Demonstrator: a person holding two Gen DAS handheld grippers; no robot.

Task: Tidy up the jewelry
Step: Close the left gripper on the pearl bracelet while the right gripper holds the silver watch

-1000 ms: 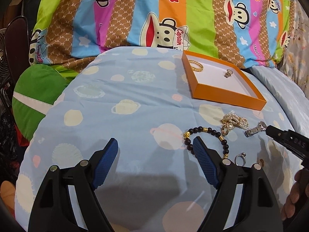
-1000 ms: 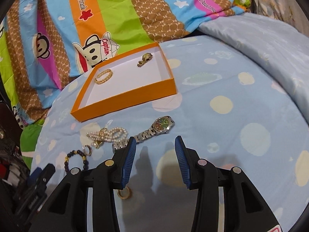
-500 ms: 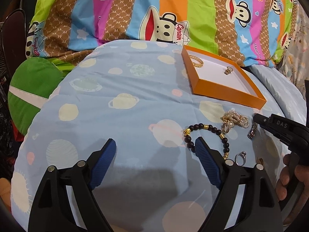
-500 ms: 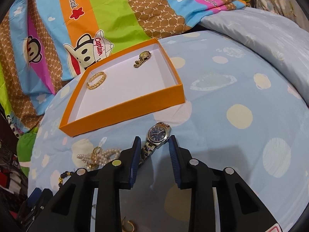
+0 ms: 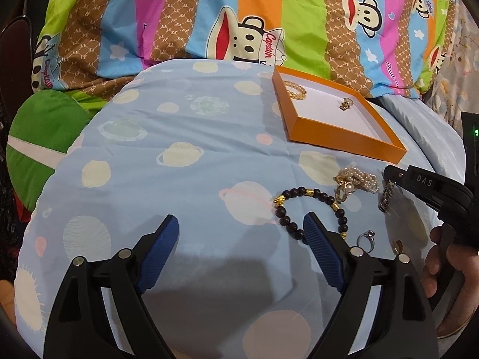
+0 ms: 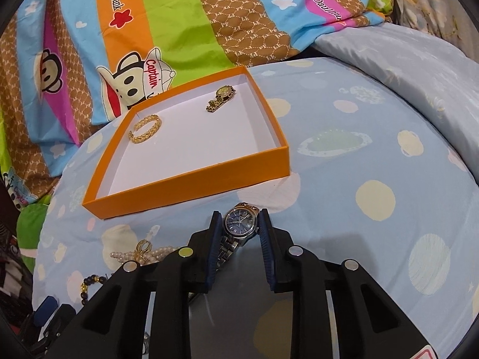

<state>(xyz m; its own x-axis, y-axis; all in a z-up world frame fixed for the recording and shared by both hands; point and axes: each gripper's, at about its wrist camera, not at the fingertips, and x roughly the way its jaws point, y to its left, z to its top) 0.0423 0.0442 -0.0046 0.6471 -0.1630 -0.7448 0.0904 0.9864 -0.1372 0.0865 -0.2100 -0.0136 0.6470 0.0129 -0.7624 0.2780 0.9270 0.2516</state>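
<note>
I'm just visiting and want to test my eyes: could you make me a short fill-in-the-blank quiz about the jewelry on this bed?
1. The right gripper is closing around a blue-faced ____.
2. The tray holding the gold bracelet is coloured ____.
3. Nothing lies between the pads of the ____ gripper.
4. The dark beaded bracelet lies ____ the tray.

Missing words: watch; orange; left; outside

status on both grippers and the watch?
Right gripper closing, pads at the blue-dial watch, still on the bedspread. Left gripper opening, empty. Orange box just ahead, path clear.
</note>
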